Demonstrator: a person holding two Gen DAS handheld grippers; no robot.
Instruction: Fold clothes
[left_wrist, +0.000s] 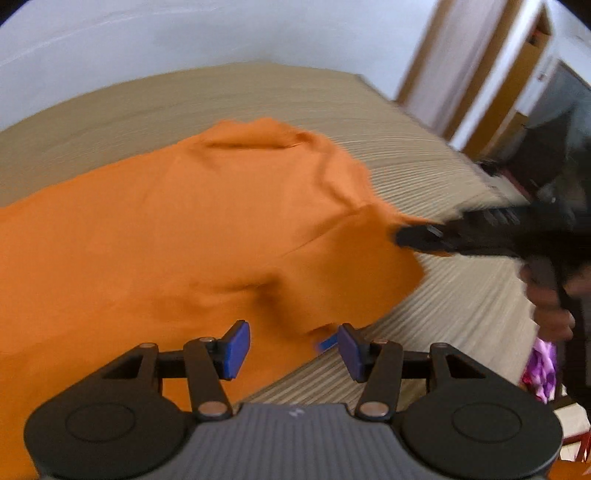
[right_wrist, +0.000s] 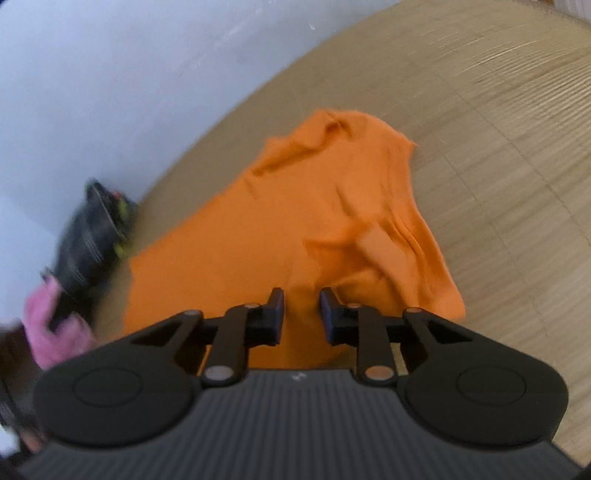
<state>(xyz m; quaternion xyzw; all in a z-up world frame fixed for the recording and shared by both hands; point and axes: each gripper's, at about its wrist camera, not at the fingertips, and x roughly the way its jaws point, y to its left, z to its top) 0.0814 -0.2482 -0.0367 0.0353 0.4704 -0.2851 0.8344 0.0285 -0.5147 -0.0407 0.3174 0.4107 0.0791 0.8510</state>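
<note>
One orange garment (right_wrist: 314, 229) lies spread and rumpled on the striped beige bed (right_wrist: 517, 166), filling the space ahead of both grippers. Ahead of and beneath the left gripper (left_wrist: 293, 349) sits its near edge; the jaws hang parted above the cloth, clasping nothing. The right gripper (right_wrist: 302, 317) points down over a raised fold of the garment, cloth showing through the narrow gap between its jaws; I cannot tell if the pads pinch it. To its left, something pink (right_wrist: 55, 325) lies blurred.
</note>
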